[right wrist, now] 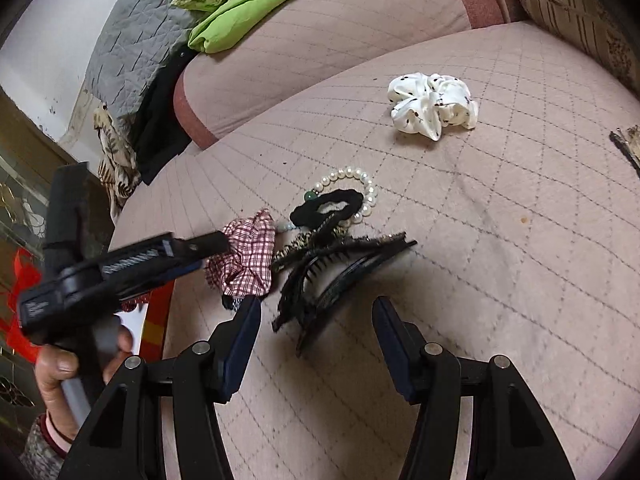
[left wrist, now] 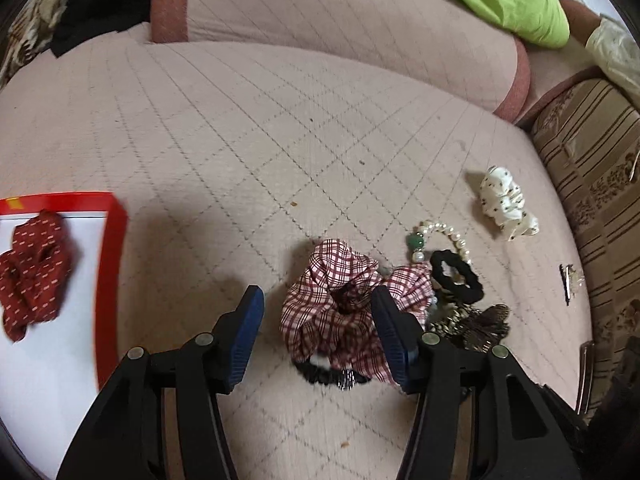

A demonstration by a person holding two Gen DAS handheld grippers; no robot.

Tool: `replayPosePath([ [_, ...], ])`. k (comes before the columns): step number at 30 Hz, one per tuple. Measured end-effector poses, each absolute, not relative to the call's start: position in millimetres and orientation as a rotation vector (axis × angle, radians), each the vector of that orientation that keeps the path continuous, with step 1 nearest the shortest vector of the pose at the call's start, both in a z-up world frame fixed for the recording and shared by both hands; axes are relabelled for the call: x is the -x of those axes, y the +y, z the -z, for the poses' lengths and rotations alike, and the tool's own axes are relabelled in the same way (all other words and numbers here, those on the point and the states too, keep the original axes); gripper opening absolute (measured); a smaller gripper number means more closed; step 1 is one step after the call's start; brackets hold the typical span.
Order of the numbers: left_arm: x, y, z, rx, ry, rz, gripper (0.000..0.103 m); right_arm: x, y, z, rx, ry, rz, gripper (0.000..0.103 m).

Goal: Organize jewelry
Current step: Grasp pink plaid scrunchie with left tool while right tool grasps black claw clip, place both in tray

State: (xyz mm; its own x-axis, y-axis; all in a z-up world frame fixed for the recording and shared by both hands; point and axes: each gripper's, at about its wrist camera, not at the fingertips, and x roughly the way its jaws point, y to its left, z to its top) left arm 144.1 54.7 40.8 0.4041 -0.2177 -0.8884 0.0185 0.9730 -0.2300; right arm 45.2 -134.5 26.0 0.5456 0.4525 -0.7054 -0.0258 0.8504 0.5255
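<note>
The quilted pink cloth bed cover looks matt; the red-and-white checked fabric scrunchie soft; the glossy pearl-bead bracelet, at its two o'clock, smooth; the black plastic claw clip shiny.

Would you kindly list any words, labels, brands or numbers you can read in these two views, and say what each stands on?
None can be read.
Left tongs: a small pale label on the body, too blurred to read.
Red-rimmed tray: a yellow mark on its rim, no letters legible.
</note>
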Motion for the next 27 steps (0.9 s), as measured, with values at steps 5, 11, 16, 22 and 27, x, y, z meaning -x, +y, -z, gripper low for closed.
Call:
replayPosePath([
  [5, -146, 47, -29, 0.176, 1.178, 0.176, 0.026, -53, -133, -20, -0.512, 0.962, -0.297, 0.063],
  [11, -137, 40, -34, 0.157, 1.174, 0.197, 0.009, -66, -127, -8, -0.543, 0.999, -0.301, 0.035],
  [16, -113, 40, -61, 0.159, 1.115, 0.214, 0.009, -59, -131, -12, -0.57, 0.996, -0.323, 0.031],
  [22, -77, 48, -97, 0.198, 1.047, 0.245, 0.009, -36, -141, -26, -0.585, 0.976, -0.319, 0.031],
  [27, -48, 66, -119, 0.209, 0.995, 0.223, 0.009, -12, -149, -44, -0.582, 0.945, -0.307, 0.031],
])
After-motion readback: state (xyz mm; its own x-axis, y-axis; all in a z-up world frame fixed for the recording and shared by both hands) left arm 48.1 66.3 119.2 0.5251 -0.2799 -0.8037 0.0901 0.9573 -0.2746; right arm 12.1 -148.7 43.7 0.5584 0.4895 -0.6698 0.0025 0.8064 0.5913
